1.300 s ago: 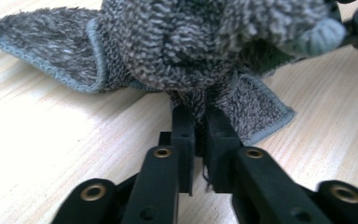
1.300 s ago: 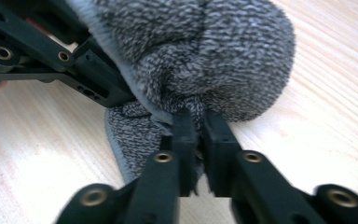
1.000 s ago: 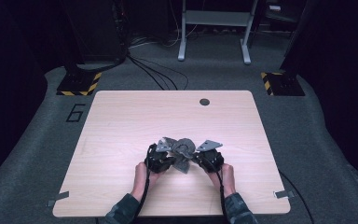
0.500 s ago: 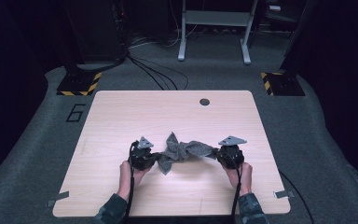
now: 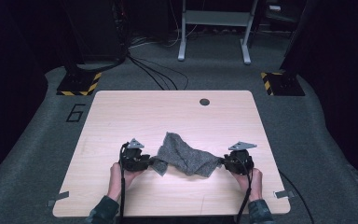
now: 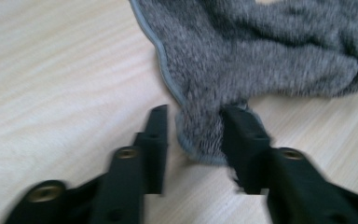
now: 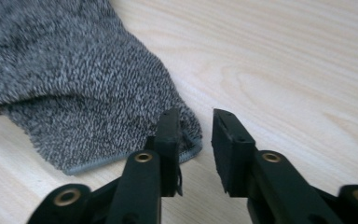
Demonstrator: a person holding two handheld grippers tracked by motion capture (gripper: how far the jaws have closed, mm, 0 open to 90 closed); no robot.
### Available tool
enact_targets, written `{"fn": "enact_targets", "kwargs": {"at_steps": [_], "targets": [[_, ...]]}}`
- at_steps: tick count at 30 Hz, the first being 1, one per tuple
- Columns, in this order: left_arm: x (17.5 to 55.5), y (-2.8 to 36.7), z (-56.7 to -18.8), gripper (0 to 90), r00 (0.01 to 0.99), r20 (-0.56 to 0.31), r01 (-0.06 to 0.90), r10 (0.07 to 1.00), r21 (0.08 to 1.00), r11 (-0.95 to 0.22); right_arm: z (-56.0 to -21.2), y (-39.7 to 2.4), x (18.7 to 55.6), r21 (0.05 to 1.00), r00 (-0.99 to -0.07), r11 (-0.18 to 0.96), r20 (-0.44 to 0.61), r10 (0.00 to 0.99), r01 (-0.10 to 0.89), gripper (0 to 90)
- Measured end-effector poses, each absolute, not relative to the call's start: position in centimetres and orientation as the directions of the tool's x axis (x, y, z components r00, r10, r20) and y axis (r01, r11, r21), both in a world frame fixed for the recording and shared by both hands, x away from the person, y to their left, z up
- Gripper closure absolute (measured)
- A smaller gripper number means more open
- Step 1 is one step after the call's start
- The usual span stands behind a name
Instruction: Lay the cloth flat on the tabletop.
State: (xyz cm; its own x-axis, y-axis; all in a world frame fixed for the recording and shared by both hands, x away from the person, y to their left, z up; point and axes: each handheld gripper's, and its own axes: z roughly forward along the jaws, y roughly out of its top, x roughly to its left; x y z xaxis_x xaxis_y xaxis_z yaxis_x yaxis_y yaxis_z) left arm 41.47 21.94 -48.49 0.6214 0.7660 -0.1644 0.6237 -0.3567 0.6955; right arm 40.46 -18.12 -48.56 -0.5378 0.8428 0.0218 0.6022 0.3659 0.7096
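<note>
Grey cloth [image 5: 185, 154] on wooden table [image 5: 121, 116], left claw [image 6: 193, 128] and right claw [image 7: 196, 133] just opened, corners freed.

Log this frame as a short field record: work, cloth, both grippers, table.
work: spreading a grey cloth flat between two grippers
cloth: crumpled, stretched sideways, lying on the table
left gripper: jaws have just been opening; cloth corner lies between them, against one finger, gap at the other
right gripper: jaws have just been opening; cloth corner beside one finger, nothing in the gap
table: light wood, dark round hole near the far edge
hands: one behind each gripper at the near edge
</note>
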Motion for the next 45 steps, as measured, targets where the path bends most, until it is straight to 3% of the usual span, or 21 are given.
{"fn": "enact_targets", "kwargs": {"at_steps": [6,11,15,25,32,40,45], "targets": [[44.0,19.9,-46.4,37.4,0.629,-0.112,0.590,0.769,0.714,-0.378,-47.3,-17.7,40.8,0.720,-0.548,0.332,0.080,0.833,0.609,55.2],[46.7,16.0,-47.7,38.3,0.673,-0.062,0.584,0.737,0.657,-0.478,-48.4,-15.4,41.3,0.688,-0.581,0.364,0.103,0.807,0.627,49.2],[47.4,14.4,-50.2,45.4,0.690,-0.046,0.604,0.722,0.586,-0.540,-49.7,-13.9,41.7,0.649,-0.604,0.418,0.081,0.793,0.636,61.8],[44.5,15.9,-50.5,47.9,0.676,0.010,0.590,0.737,0.590,-0.550,-50.5,-13.7,41.3,0.621,-0.604,0.464,0.019,0.797,0.632,67.2],[42.2,17.7,-50.4,47.7,0.662,-0.025,0.620,0.749,0.580,-0.529,-50.3,-14.0,41.0,0.621,-0.621,0.479,0.017,0.783,0.621,64.7],[44.9,18.0,-47.9,35.8,0.628,-0.008,0.607,0.778,0.631,-0.483,-48.6,-17.1,41.5,0.654,-0.503,0.324,0.100,0.858,0.683,57.3],[47.8,16.4,-49.1,32.4,0.629,0.007,0.626,0.777,0.588,-0.512,-49.6,-16.3,41.7,0.606,-0.519,0.353,0.117,0.847,0.713,56.8]]}}
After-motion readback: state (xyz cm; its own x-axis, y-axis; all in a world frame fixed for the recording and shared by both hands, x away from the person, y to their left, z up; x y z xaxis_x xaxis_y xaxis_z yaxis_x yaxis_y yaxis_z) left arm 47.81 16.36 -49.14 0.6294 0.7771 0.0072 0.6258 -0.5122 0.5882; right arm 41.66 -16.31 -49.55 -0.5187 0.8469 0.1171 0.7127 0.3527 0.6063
